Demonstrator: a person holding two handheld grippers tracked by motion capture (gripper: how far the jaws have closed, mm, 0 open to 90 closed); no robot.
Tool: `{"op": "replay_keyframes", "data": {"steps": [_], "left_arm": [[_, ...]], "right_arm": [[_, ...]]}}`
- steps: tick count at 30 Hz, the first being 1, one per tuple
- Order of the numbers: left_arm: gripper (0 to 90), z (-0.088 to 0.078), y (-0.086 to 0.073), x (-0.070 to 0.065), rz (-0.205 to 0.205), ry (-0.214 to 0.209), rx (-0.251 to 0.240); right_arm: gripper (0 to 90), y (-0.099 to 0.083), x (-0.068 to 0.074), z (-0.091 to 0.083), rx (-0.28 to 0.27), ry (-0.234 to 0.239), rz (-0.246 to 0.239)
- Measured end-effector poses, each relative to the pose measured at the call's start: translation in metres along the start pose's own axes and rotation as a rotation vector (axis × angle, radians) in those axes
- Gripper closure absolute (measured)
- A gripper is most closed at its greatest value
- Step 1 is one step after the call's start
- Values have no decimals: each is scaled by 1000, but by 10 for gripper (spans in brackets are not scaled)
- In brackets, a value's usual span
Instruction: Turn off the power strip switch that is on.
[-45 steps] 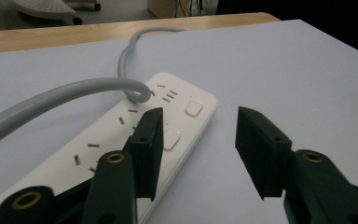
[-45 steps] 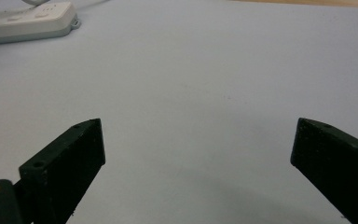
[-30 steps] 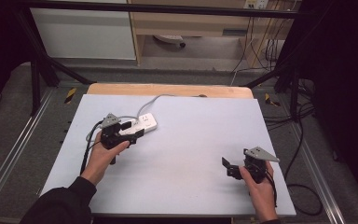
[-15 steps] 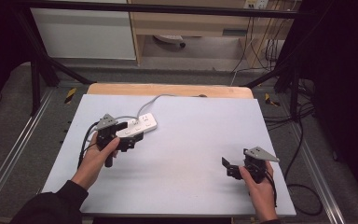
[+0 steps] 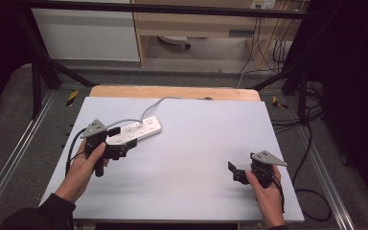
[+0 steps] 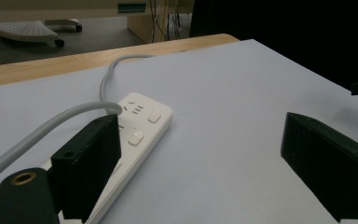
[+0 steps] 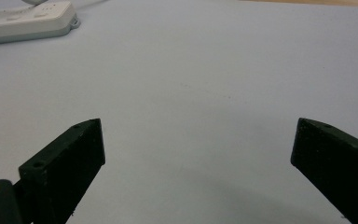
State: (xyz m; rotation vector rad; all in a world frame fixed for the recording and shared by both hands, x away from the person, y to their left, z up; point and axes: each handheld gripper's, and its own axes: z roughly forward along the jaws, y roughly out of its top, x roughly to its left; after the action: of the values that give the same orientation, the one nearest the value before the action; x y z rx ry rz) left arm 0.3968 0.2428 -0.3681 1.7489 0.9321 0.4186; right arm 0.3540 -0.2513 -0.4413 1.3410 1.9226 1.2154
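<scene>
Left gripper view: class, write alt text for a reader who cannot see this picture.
A white plastic power strip with a grey cable lies on a pale blue-grey table mat, just beyond the left gripper, whose two black jaws stand wide open with nothing between them. The strip's near end passes behind the left-hand jaw.

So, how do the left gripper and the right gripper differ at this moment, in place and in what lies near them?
The left gripper is held beside the white power strip, at the table's left; the right gripper is near the front right, far from the strip. In the left gripper view the strip lies next to one jaw, not between the two; the right gripper's jaws have only the bare grey table between them. Both stand wide open and hold nothing.
</scene>
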Motion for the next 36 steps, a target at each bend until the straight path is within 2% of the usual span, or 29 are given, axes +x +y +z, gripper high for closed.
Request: {"op": "replay_keyframes", "data": {"steps": [12,23,36], "left_arm": [[105,-33,-6,11,-16,28,-31],[111,-58,-34,30,-53,64,-43],[116,-82,-53,48,-69,123,-52]], "right_arm": [[32,0,0,0,1,-1,2],[33,-1,0,0,6,-5,-1],[33,-1,-3,-4,-1,-23,-1]]}}
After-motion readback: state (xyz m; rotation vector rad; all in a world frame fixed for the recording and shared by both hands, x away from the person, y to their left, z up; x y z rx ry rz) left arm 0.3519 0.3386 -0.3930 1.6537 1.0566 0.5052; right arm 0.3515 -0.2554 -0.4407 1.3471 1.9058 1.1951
